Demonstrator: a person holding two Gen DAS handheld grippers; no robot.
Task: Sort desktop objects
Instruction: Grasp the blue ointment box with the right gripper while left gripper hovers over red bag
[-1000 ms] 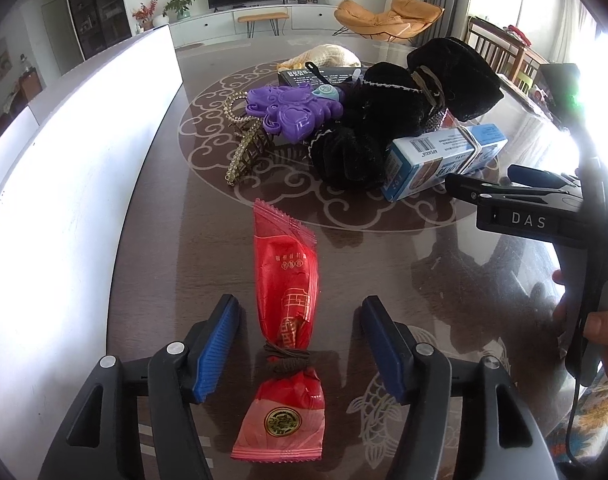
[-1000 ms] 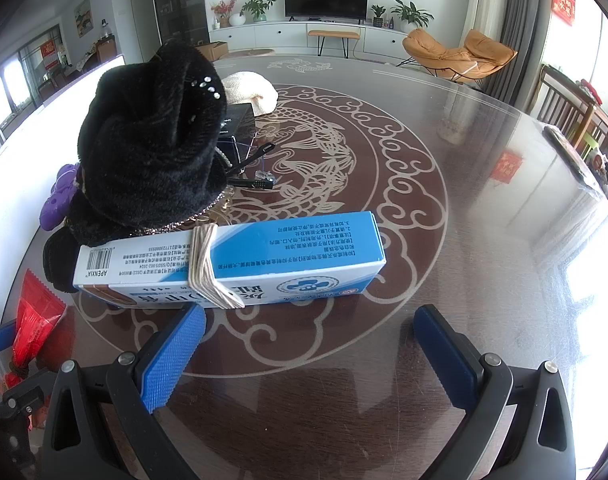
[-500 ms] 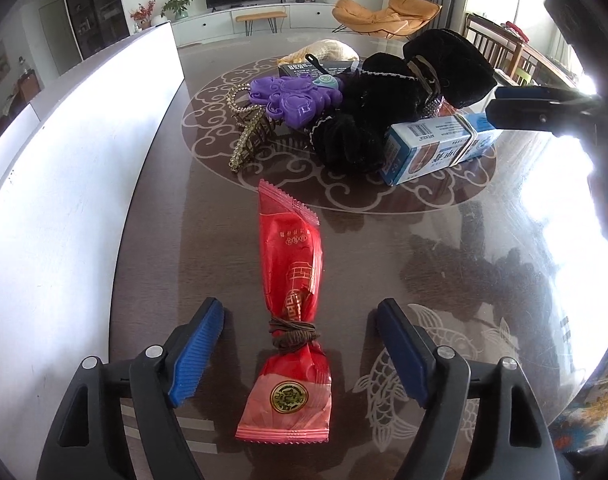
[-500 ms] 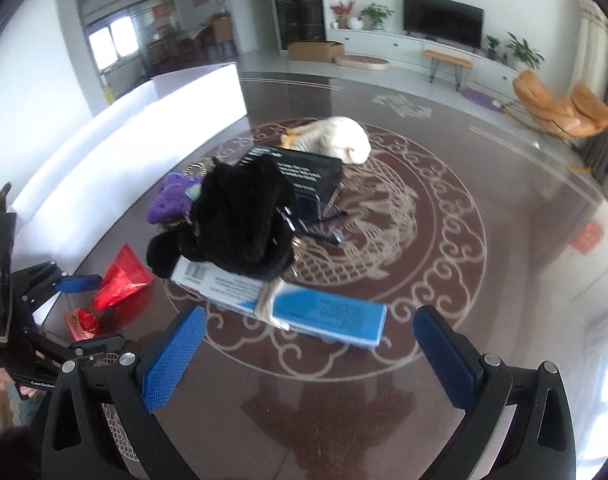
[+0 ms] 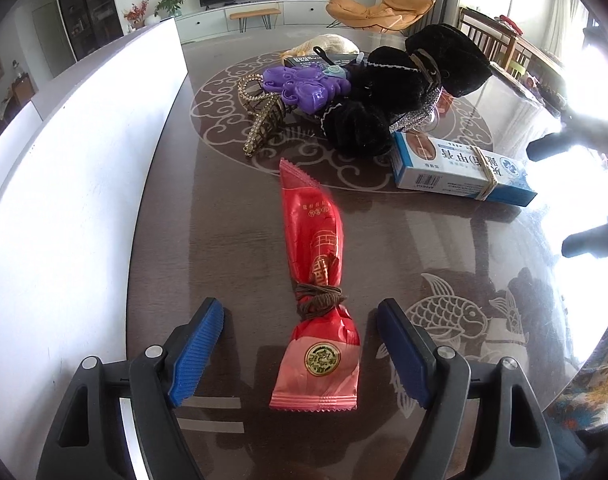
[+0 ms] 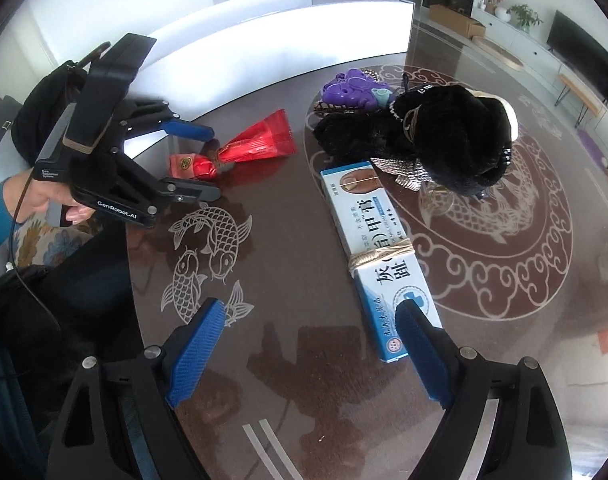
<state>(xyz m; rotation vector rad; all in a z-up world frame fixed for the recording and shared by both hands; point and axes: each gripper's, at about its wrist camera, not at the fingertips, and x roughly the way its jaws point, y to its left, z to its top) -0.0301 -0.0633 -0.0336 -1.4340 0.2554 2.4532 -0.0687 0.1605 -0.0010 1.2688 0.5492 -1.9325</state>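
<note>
- Where the red snack packet [image 5: 319, 304] lies flat on the dark table [image 5: 231, 216], the left gripper [image 5: 299, 352] straddles its tied end, jaws spread wide, neither pad touching.
- Right gripper [image 6: 310, 354] also spread wide, holding nothing; its right pad overlaps the blue-white box [image 6: 380, 256] in view, contact unclear.
- Box right of the packet, banded with a rubber band.
- Beyond the packet: purple toy [image 5: 304, 88], gold hair clip [image 5: 263, 120], black plush pile [image 5: 388, 96].
</note>
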